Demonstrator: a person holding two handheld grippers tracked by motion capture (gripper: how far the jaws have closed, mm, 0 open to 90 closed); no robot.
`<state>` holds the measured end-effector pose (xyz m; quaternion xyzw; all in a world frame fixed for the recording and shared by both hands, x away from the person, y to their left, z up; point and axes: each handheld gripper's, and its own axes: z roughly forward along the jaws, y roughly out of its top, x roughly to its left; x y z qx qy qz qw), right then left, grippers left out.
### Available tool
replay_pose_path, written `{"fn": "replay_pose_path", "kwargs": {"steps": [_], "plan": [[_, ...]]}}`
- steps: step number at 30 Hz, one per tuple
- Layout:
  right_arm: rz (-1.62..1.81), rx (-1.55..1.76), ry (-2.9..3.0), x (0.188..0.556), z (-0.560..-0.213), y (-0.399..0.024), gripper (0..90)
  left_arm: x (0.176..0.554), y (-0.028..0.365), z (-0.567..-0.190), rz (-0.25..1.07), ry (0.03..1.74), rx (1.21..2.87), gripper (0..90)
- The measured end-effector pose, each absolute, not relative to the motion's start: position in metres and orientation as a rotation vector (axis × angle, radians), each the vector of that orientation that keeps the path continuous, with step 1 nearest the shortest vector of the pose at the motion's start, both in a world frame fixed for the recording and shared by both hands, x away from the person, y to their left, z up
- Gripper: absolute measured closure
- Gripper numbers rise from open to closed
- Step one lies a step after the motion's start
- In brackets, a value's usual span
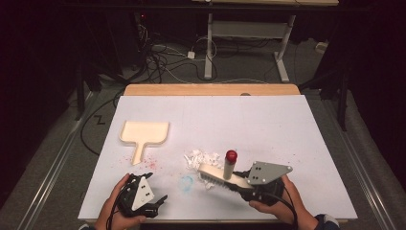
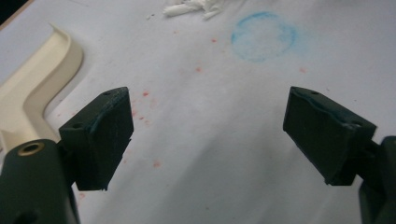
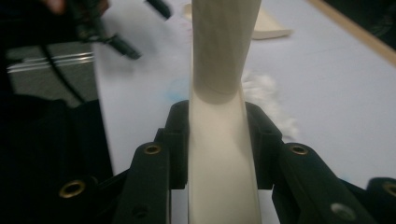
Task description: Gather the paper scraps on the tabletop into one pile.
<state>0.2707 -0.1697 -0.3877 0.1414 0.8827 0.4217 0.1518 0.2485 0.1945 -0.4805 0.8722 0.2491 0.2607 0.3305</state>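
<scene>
You work at a white sheet-covered surface [image 1: 268, 120] whose pale wooden far edge [image 1: 210, 89] shows beyond the sheet. Around it you have grey carpeted floor [image 1: 57, 158], dark on both sides where the light falls off. Behind the surface, a tangle of black and white cables [image 1: 163, 60] lies on the floor beside a white metal-legged desk frame [image 1: 249, 33].

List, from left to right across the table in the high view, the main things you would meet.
Left gripper → cream dustpan → blue ring mark → white paper scraps → brush → right gripper, its jaws clamped on the brush handle.
</scene>
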Motion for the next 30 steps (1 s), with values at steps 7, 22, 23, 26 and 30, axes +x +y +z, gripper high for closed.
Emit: {"fn": "replay_pose_path", "kwargs": {"steps": [7,22,23,26,30], "plan": [[1.122,0.324,2.659,0.278,-0.416,-0.151,67.9,0.25,0.193,-0.482,0.67,0.641,2.298,15.2],[1.15,0.348,2.545,0.309,-0.408,-0.156,67.8,0.25,0.19,-0.485,0.662,0.625,2.321,15.2],[1.155,0.343,2.523,0.306,-0.403,-0.16,67.8,0.25,0.19,-0.484,0.663,0.623,2.322,15.2],[1.172,0.343,2.497,0.3,-0.392,-0.171,67.7,0.249,0.19,-0.484,0.666,0.621,2.317,15.2],[1.173,0.418,2.459,0.294,-0.383,-0.19,67.7,0.25,0.19,-0.484,0.667,0.621,2.319,15.2]]}}
